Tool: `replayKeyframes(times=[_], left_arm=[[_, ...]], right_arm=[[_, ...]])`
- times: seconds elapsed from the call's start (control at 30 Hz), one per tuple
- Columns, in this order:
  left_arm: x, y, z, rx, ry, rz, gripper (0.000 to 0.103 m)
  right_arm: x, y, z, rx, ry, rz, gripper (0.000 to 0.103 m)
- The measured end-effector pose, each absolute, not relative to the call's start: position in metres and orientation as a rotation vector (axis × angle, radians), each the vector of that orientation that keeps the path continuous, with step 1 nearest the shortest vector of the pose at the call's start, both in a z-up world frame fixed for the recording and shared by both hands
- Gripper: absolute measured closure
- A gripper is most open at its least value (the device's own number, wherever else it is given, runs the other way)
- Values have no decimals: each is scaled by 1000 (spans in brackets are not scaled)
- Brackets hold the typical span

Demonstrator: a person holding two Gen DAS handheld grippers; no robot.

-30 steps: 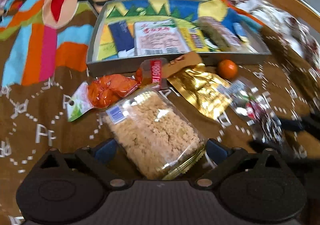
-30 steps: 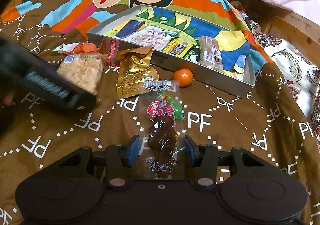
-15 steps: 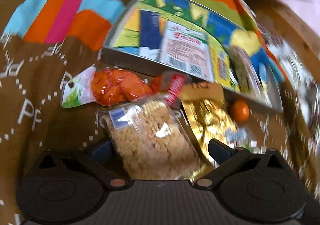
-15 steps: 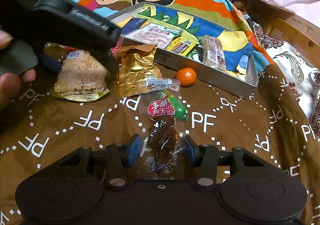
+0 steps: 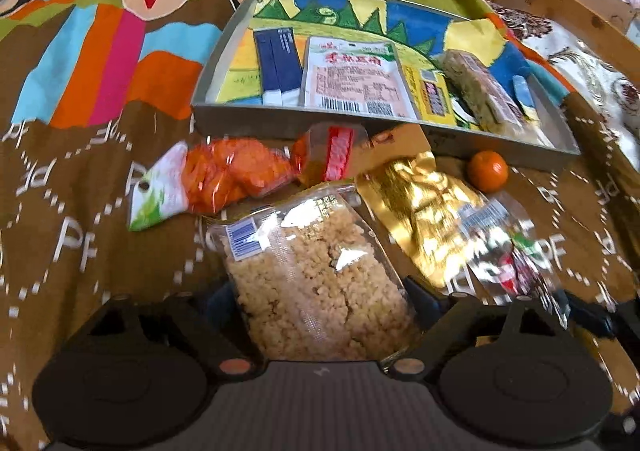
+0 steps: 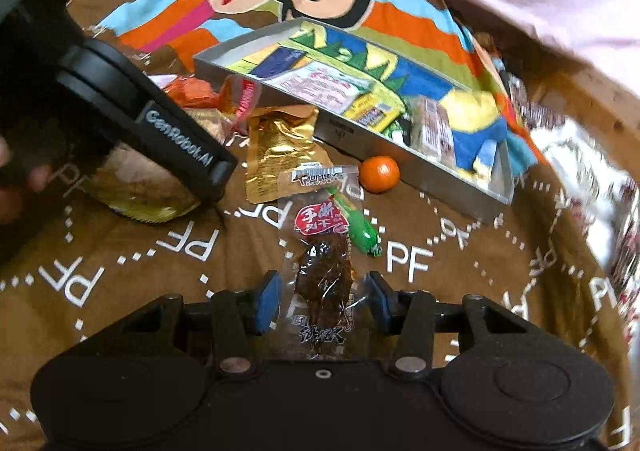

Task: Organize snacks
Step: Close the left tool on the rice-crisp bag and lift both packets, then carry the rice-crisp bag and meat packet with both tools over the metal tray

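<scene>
My left gripper (image 5: 320, 293) is shut on a clear pack of puffed rice cake (image 5: 316, 271) and holds it over the brown blanket. In the right wrist view the left gripper's body (image 6: 120, 103) hangs over that pack (image 6: 144, 187). My right gripper (image 6: 322, 301) stands open around a clear packet of dark dried meat (image 6: 322, 275) that lies on the blanket. The grey tray (image 5: 320, 127) behind holds several snack packs; it also shows in the right wrist view (image 6: 440, 179).
An orange snack bag (image 5: 224, 179), a gold foil pack (image 5: 428, 207), a small mandarin (image 5: 488, 171) and a green wrapped snack (image 6: 360, 227) lie on the blanket in front of the tray. A wooden bed frame (image 5: 568, 3) runs at the right.
My left gripper has lifted the rice cake pack and swung with it, first left, then back towards the tray. My right gripper has tilted a little and stays around the meat packet.
</scene>
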State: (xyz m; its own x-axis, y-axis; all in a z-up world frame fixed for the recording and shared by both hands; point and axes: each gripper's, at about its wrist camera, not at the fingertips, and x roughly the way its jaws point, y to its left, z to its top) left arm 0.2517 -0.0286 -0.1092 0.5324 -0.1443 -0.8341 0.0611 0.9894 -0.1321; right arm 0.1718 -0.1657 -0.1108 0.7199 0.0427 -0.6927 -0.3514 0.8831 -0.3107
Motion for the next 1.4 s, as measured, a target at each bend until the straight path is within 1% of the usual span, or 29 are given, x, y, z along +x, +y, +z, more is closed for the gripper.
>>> replayKeyframes(times=[0.17,0.37,0.6,0.73,0.9,1.0,1.2,1.33,1.4], left_arm=[[228,-27,-104,-101,1012,-158,14],[217,-21,-94,-184,951,-169,15],[208,-19,-71,-207,748,-173,15],[217,-23,-55,-201,617,-155,15],[243,-32,-47,-150,499,-155,15],[261,-30,-47,-164,433,-157,15],[307,-20,-59,-240,409,-130,15],[333,-15,-71,-242,432,-107,15],[347,-13,-77,-244,473,-104,15]], right_arm=[[160,-154,-111,-584,659,223,55],[149,-148,-108,-717,527,177,55],[147,-149,-98,-768,367,110,54],[153,-150,-90,-746,278,87,54],[175,-154,-86,-725,170,37,54],[198,-160,-85,-664,140,11,54],[243,-162,-90,-580,155,8,54],[273,-164,-93,-515,197,21,54],[284,-163,-95,-486,223,29,54]])
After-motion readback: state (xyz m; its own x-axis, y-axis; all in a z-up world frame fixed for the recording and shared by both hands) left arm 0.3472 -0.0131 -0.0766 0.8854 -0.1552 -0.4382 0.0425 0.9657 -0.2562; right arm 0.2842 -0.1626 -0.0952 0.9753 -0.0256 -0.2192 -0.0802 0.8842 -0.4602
